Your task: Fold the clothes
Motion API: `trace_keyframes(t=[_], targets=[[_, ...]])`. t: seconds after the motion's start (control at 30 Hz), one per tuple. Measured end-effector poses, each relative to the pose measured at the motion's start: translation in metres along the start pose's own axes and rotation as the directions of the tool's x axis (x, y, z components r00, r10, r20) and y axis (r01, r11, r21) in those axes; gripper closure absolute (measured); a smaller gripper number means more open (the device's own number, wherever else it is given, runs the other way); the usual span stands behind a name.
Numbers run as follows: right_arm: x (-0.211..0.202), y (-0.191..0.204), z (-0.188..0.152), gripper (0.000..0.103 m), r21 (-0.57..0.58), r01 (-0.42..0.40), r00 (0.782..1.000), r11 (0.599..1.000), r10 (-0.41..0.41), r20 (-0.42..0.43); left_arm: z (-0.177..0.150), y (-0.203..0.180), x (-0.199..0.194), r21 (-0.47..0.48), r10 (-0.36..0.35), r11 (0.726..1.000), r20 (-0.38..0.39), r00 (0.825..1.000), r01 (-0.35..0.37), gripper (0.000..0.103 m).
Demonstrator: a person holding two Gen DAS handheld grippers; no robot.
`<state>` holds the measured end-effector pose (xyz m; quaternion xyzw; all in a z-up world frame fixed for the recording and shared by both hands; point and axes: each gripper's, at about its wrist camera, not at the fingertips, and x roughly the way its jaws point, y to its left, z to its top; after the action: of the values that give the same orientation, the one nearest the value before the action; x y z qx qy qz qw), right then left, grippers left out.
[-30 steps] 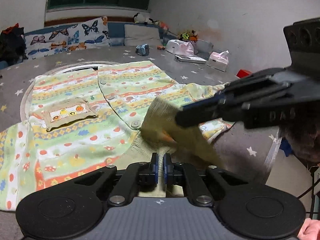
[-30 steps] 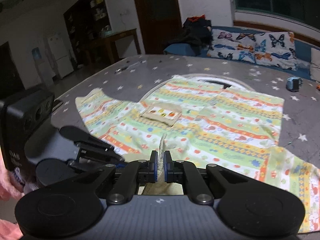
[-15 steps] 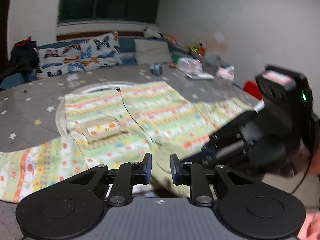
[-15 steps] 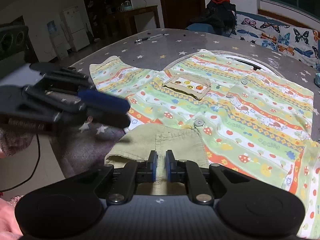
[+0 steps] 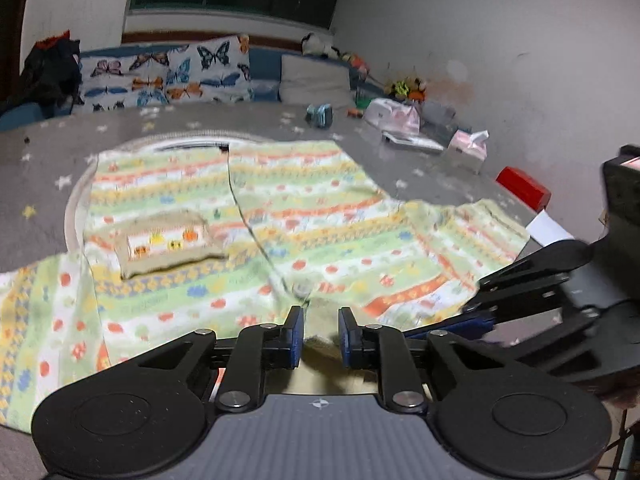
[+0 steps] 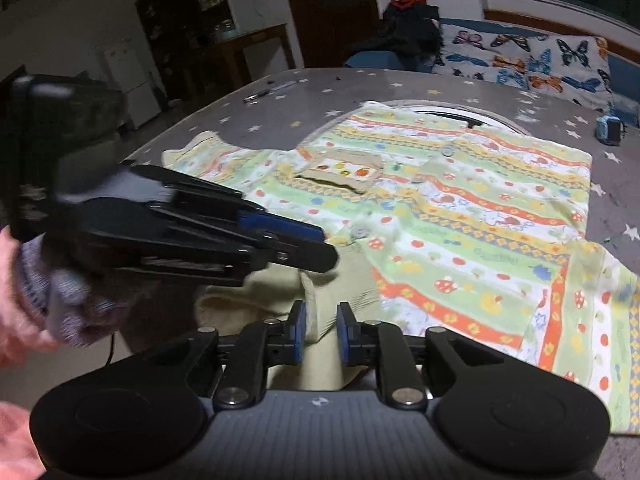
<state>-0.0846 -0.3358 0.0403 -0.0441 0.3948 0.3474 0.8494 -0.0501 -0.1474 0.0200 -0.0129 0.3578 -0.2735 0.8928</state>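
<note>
A striped, colourfully patterned child's shirt point(image 5: 280, 232) lies spread flat on the grey star-print table point(image 5: 48, 152), with a chest pocket point(image 5: 168, 244) and buttons down the middle. It also shows in the right wrist view point(image 6: 472, 216). Its olive-beige collar point(image 6: 280, 292) lies folded at the near edge. My left gripper point(image 5: 319, 334) is open just above the collar, empty. My right gripper point(image 6: 319, 332) is open over the same collar, empty. Each gripper appears in the other's view, the left one point(image 6: 292, 242) and the right one point(image 5: 476, 320).
Butterfly-print cushions point(image 5: 168, 76) and a dark bag point(image 5: 48, 68) sit at the far side. A tissue box point(image 5: 468, 150), a red box point(image 5: 522, 192), a blue gadget point(image 5: 320, 115) and toys lie at the right rear. The table edge runs near me.
Both grippers were shut on the olive collar a second ago. They have laid it down on the shirt's near edge and opened, the left first, then the right.
</note>
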Motion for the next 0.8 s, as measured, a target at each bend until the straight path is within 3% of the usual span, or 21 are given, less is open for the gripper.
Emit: trace_keyframes(t=[0.13, 0.3, 0.37, 0.43, 0.5, 0.6, 0.67, 0.8], targets=[[-0.011, -0.001, -0.005, 0.079, 0.004, 0.003, 1.000, 1.000, -0.003, 0.015, -0.005, 0.001, -0.004, 0.025, 0.031, 0.999, -0.009, 0.999, -0.030, 0.082], [-0.040, -0.030, -0.015, 0.078, 0.122, 0.067, 0.995, 0.990, -0.076, 0.068, -0.006, -0.002, -0.012, 0.046, 0.063, 0.997, -0.003, 0.998, -0.062, 0.081], [-0.054, -0.045, -0.020, 0.078, 0.174, 0.117, 0.987, 0.978, -0.134, 0.091, -0.004, -0.004, -0.015, 0.045, 0.066, 0.997, 0.006, 0.998, -0.067, 0.076], [-0.069, -0.063, -0.027, 0.076, 0.228, 0.187, 0.970, 0.956, -0.216, 0.110, -0.001, -0.007, -0.018, 0.044, 0.071, 0.996, 0.023, 0.997, -0.072, 0.060], [-0.082, -0.082, -0.035, 0.069, 0.279, 0.273, 0.942, 0.921, -0.315, 0.118, 0.002, -0.012, -0.021, 0.050, 0.070, 0.996, 0.042, 0.997, -0.072, 0.055], [-0.098, -0.113, -0.049, 0.066, 0.350, 0.399, 0.881, 0.847, -0.460, 0.110, 0.006, -0.018, -0.021, 0.046, 0.064, 0.997, 0.054, 0.996, -0.067, 0.044], [-0.107, -0.132, -0.058, 0.060, 0.393, 0.469, 0.835, 0.791, -0.542, 0.096, 0.008, -0.022, -0.020, 0.039, 0.062, 0.997, 0.057, 0.996, -0.064, 0.043], [-0.119, -0.169, -0.076, 0.060, 0.433, 0.610, 0.722, 0.664, -0.690, 0.041, 0.009, -0.024, -0.020, 0.020, 0.075, 0.997, 0.060, 0.995, -0.076, 0.033]])
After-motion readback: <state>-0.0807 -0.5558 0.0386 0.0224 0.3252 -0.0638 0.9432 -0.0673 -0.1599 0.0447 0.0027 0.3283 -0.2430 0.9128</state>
